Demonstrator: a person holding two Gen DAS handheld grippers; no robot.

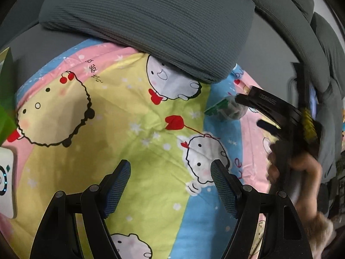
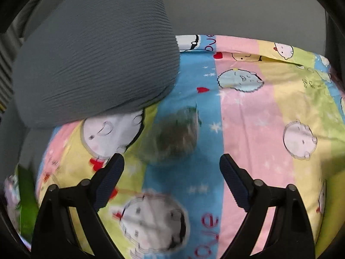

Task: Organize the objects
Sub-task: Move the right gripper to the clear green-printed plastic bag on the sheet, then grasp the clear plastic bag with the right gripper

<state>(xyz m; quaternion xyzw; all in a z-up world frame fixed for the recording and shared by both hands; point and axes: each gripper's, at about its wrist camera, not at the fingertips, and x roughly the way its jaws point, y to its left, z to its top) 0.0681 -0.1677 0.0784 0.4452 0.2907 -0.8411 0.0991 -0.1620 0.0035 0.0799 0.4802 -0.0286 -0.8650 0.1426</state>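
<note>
Both grippers – left gripper [image 1: 170, 185] and right gripper [image 2: 171, 180] – gape wide, holding nothing; a clear packet [image 2: 176, 135] lies on the quilt [image 2: 254, 129] just ahead of the right fingers – beside the grey pillow [image 2: 94, 64]

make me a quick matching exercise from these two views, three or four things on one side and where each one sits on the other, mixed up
Things:
1. grey pillow
2. clear bag with green top
3. white device with ring light
4. left gripper

Places:
A. far left edge of the left wrist view
B. open above the yellow stripe of the cartoon blanket
C. lying on the blanket's upper edge
D. on a blue stripe, near the right gripper

Pairs: 1-C, 2-D, 3-A, 4-B
</note>
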